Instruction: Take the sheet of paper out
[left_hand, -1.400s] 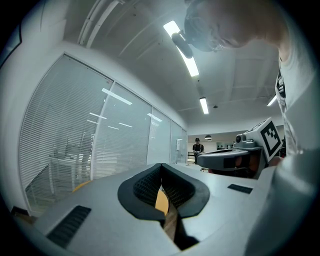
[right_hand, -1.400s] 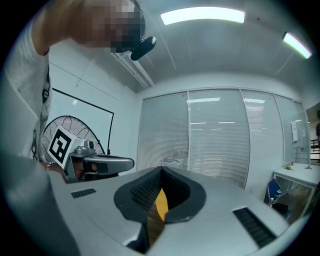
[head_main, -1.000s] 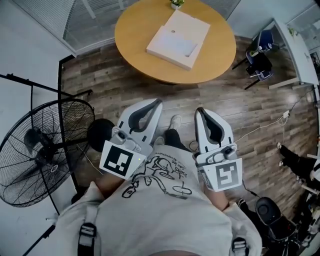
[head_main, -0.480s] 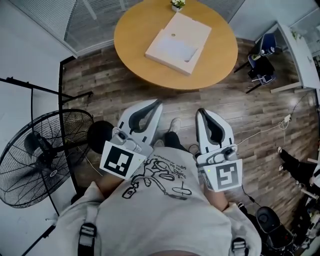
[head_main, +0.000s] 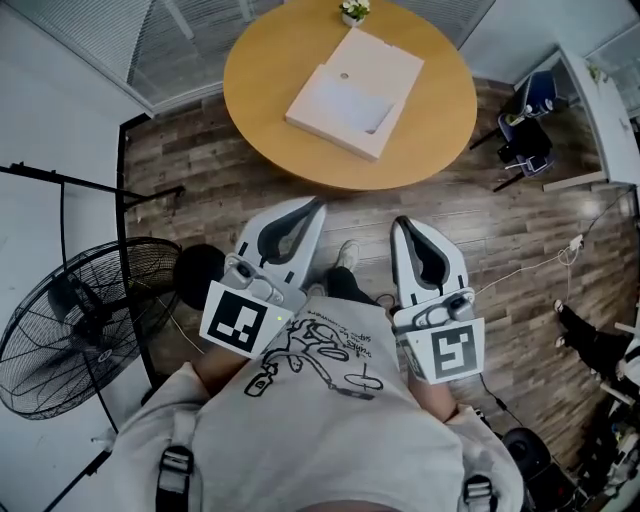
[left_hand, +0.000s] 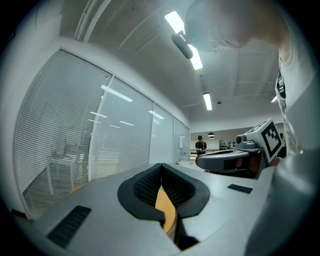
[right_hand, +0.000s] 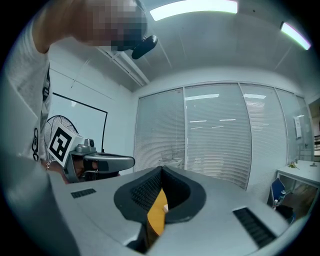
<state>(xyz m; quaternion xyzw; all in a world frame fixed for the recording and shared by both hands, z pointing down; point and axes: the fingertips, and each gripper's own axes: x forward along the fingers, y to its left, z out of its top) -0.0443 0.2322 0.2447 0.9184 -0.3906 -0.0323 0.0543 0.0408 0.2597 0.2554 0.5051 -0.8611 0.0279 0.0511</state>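
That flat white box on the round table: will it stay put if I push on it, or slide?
The white box looks thin and flat, probably light cardboard, so it may well slide on the smooth wooden table. It lies flat and wide, so tipping seems unlikely.

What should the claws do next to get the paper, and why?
Probably move both forward toward the round table. The left claw and right claw are shut and empty, held close to the person's chest, while the white flat box lies on the table, well beyond their tips. No loose sheet shows, so reaching the box likely comes first.
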